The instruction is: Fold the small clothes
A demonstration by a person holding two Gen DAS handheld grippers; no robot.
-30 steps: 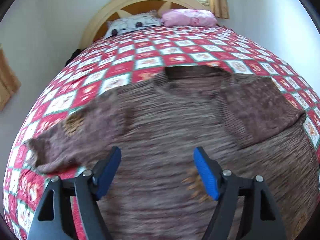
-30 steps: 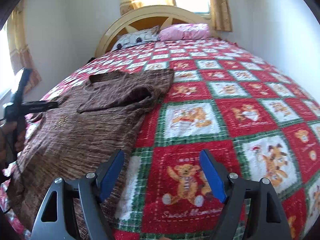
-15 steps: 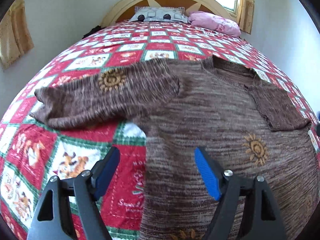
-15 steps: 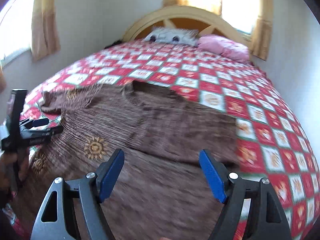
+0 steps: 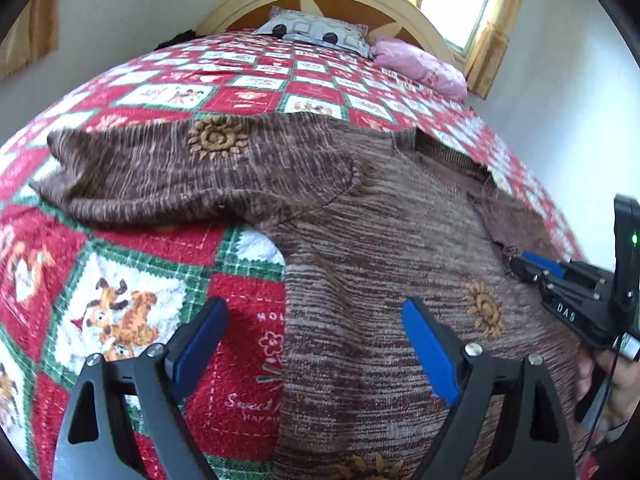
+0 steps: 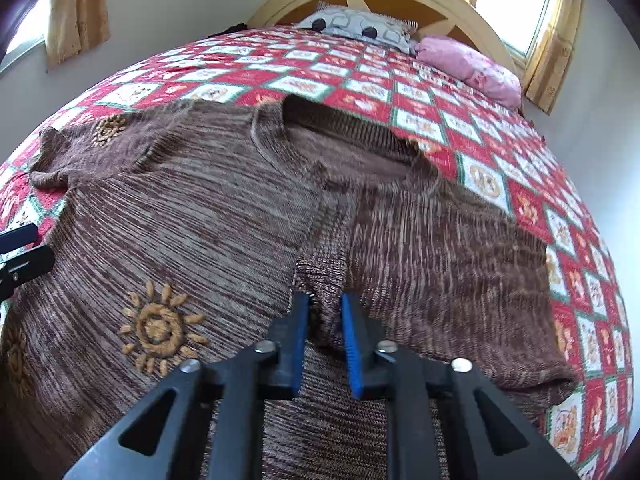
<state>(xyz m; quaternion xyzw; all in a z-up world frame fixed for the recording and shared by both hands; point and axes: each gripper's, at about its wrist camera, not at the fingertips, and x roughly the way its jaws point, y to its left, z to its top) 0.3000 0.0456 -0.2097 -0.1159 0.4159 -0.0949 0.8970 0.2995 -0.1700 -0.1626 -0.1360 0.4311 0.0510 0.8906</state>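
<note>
Right gripper (image 6: 325, 316) closing, apparently on sweater (image 6: 224, 216)

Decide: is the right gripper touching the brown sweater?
Touching. The right wrist view shows the right gripper closing, its blue pads pinching a raised fold of the brown sweater between them.

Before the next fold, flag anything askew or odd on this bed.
One sleeve of the brown sweater is already folded across its body; the other sleeve still lies spread out on the quilt, so the sweater looks lopsided. Nothing looks damaged or spilled.
</note>
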